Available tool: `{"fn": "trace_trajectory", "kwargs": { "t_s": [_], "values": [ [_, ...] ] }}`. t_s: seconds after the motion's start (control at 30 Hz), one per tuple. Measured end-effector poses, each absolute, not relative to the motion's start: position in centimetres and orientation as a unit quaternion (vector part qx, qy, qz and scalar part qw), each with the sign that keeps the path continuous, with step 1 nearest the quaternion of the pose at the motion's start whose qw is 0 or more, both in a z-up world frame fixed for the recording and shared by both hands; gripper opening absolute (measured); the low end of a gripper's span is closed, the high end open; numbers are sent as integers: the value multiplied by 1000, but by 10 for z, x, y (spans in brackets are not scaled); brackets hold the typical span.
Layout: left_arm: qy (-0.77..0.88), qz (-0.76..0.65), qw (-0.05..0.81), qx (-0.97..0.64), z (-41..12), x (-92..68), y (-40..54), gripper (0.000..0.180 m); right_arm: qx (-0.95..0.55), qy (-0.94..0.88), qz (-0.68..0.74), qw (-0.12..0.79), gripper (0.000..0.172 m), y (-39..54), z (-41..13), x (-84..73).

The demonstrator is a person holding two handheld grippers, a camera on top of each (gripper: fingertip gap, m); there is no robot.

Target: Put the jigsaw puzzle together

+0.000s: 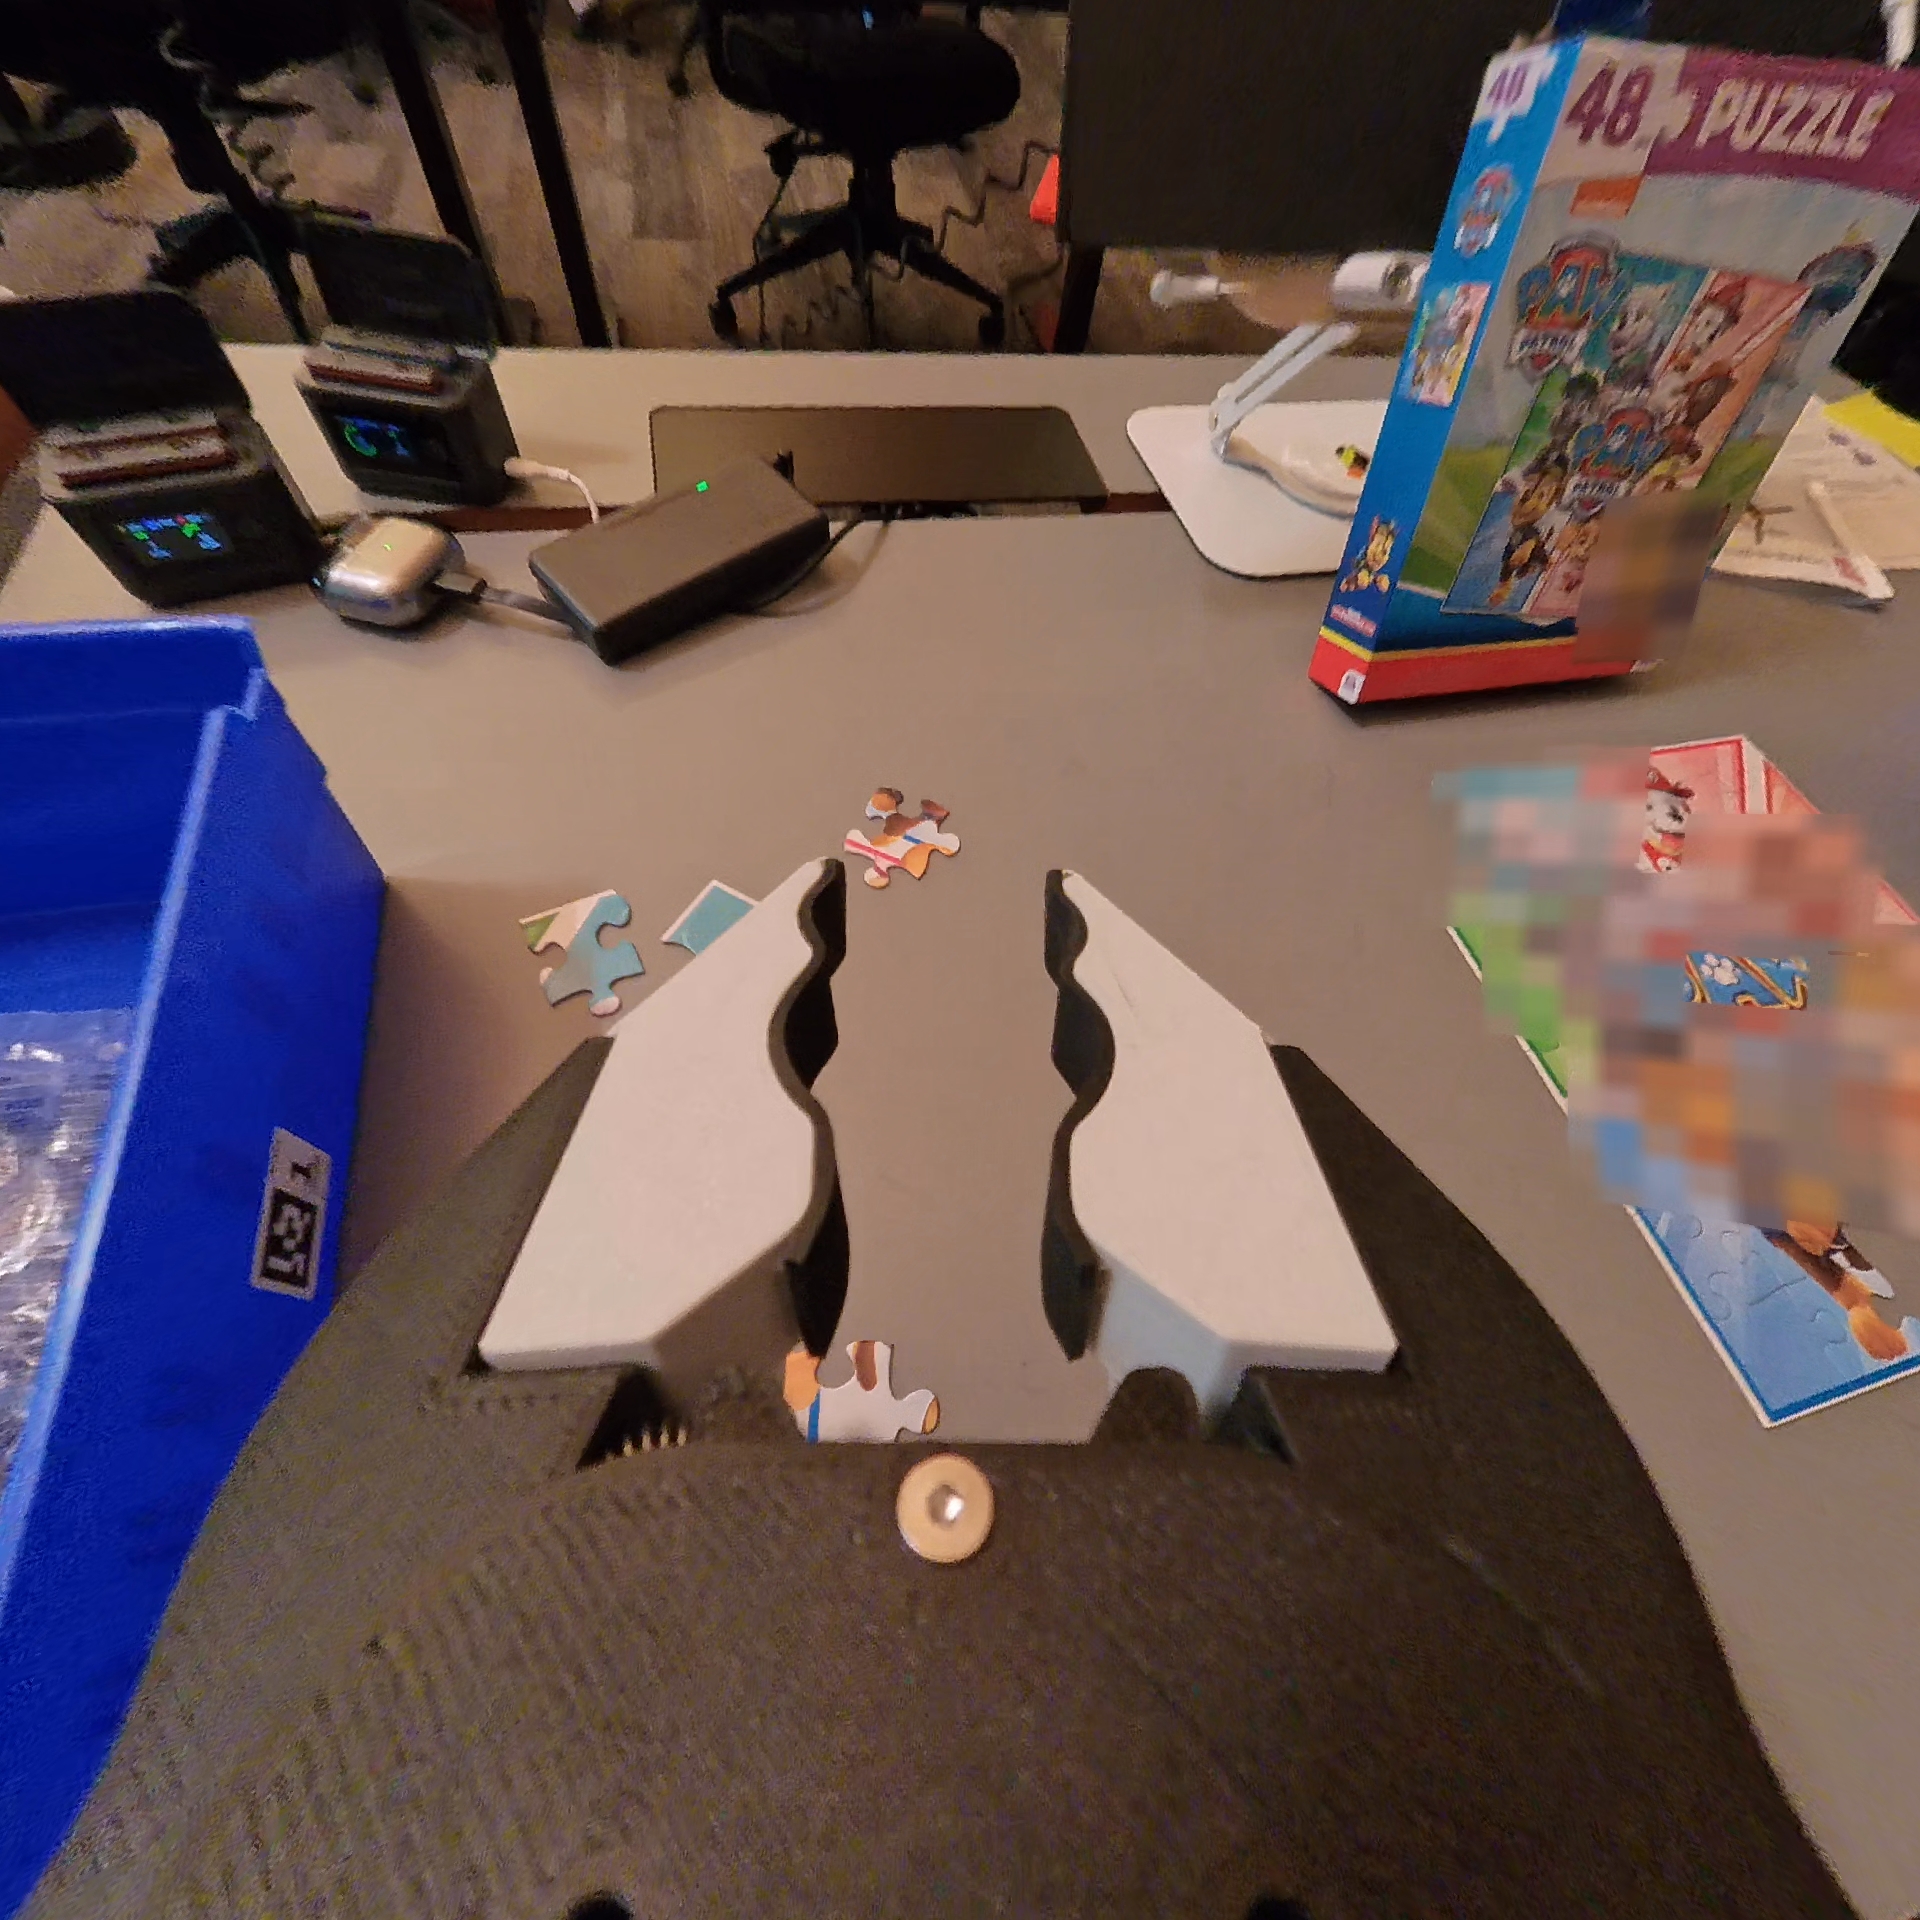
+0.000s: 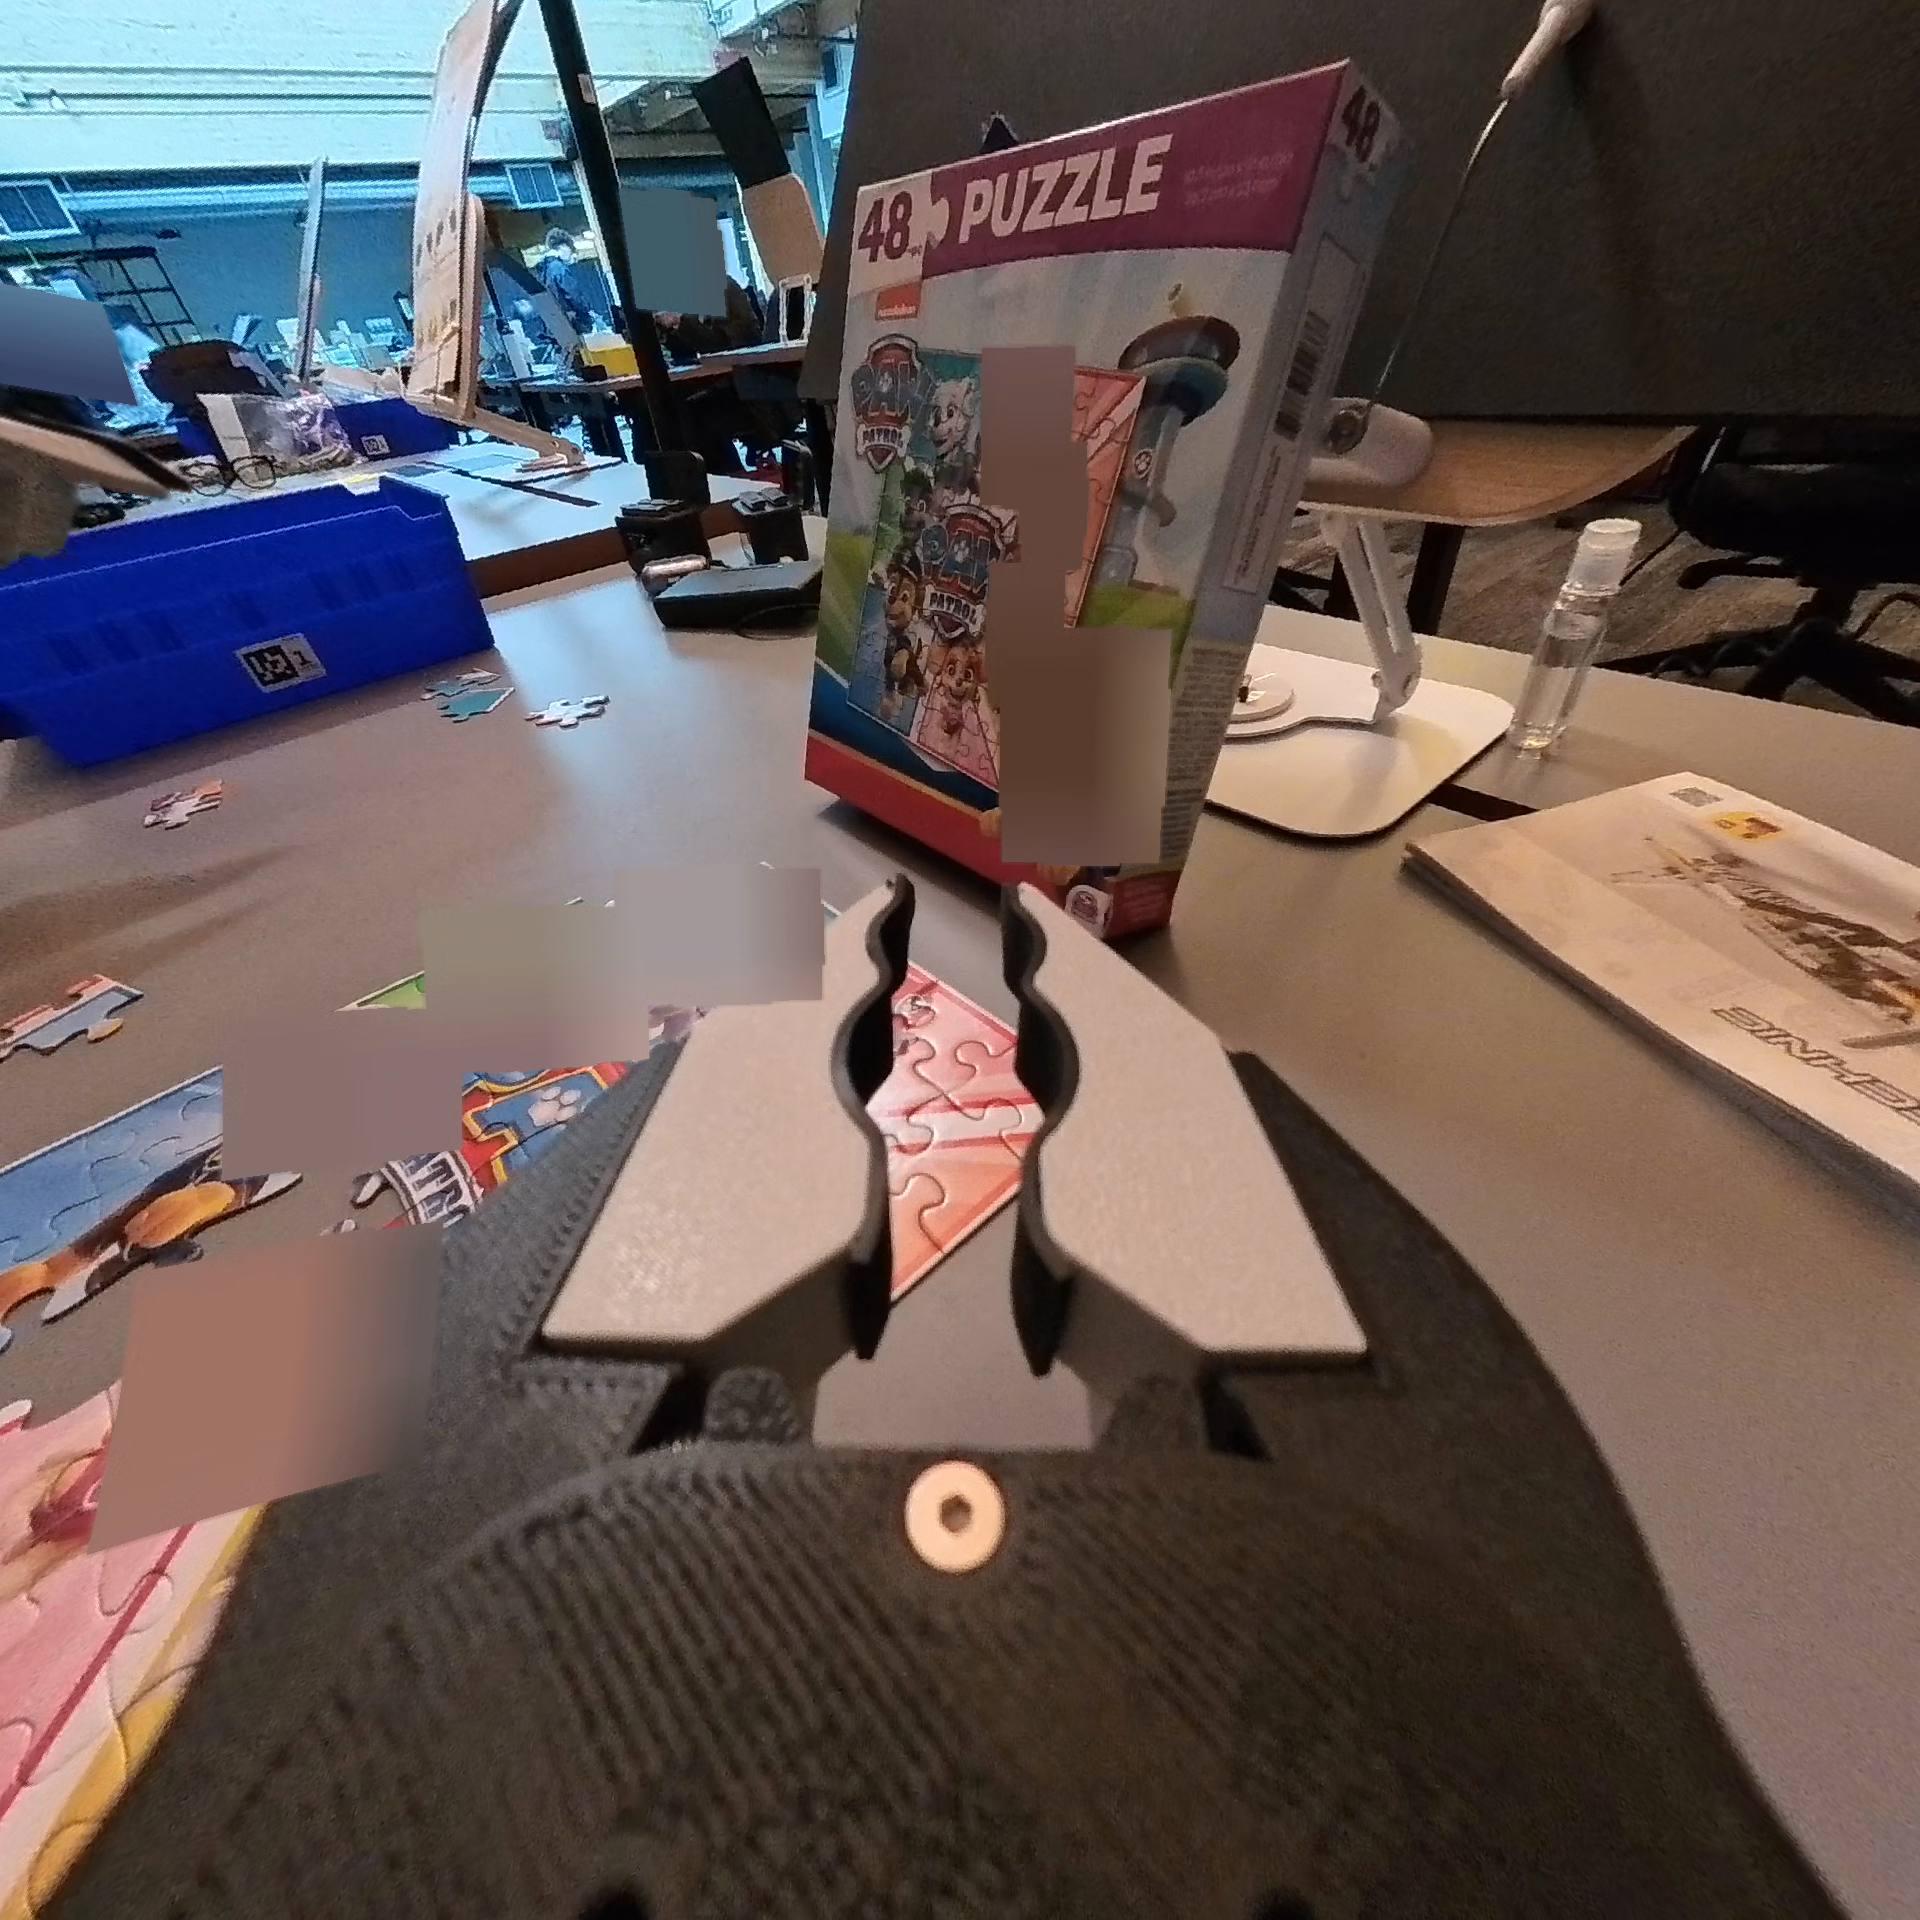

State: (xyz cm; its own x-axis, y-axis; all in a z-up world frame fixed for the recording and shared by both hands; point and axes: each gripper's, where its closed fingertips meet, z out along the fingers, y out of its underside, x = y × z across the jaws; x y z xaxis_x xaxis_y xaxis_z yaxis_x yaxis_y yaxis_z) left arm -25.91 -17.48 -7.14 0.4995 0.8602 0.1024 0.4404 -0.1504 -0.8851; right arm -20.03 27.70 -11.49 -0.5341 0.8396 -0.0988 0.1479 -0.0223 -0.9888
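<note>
— Grey counter (image 1: 1091, 665) in an open office; where's the left claw (image 1: 945, 878)?
— Hovering released, nothing between the fingers. Loose puzzle piece (image 1: 902, 836) just ahead, slightly left of centre, flat, long axis running left to right. Second piece (image 1: 584, 951) farther left, near the blue bin (image 1: 208, 935).
— And the right claw (image 2: 956, 894)?
— Narrowly parted, gripping nothing, over the assembled puzzle (image 2: 951, 1122), puzzle box (image 2: 1091, 468) beyond. Left nearer the loose pieces.

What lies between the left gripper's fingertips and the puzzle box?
Bare grey table, seen in the left wrist view. One loose piece lies just ahead of the open left gripper, left of that line toward the box.
</note>
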Motion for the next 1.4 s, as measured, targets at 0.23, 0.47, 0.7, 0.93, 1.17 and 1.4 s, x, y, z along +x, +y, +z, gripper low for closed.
{"fn": "trace_trajectory", "kwargs": {
  "t_s": [0.23, 0.47, 0.7, 0.93, 1.17, 1.4],
  "values": [
    [-463, 203, 415, -756, -124, -292, -160, 41, -384, -644, 595, 291, 16, 274, -116, -200],
    [-507, 190, 374, -753, -174, -341, -139, 58, -385, -639, 592, 306, 17, 276, -115, -200],
    [-516, 238, 294, -768, -210, -354, -147, 58, -393, -623, 609, 294, 17, 281, -111, -199],
    [-518, 203, 327, -764, -213, -358, -136, 43, -390, -622, 617, 285, 17, 277, -110, -198],
    [-467, 185, 336, -797, -213, -341, -120, 21, -389, -625, 613, 288, 17, 276, -111, -198],
    [-431, 159, 372, -806, -206, -320, -106, 20, -389, -620, 619, 284, 17, 276, -109, -198]
  ]
}}
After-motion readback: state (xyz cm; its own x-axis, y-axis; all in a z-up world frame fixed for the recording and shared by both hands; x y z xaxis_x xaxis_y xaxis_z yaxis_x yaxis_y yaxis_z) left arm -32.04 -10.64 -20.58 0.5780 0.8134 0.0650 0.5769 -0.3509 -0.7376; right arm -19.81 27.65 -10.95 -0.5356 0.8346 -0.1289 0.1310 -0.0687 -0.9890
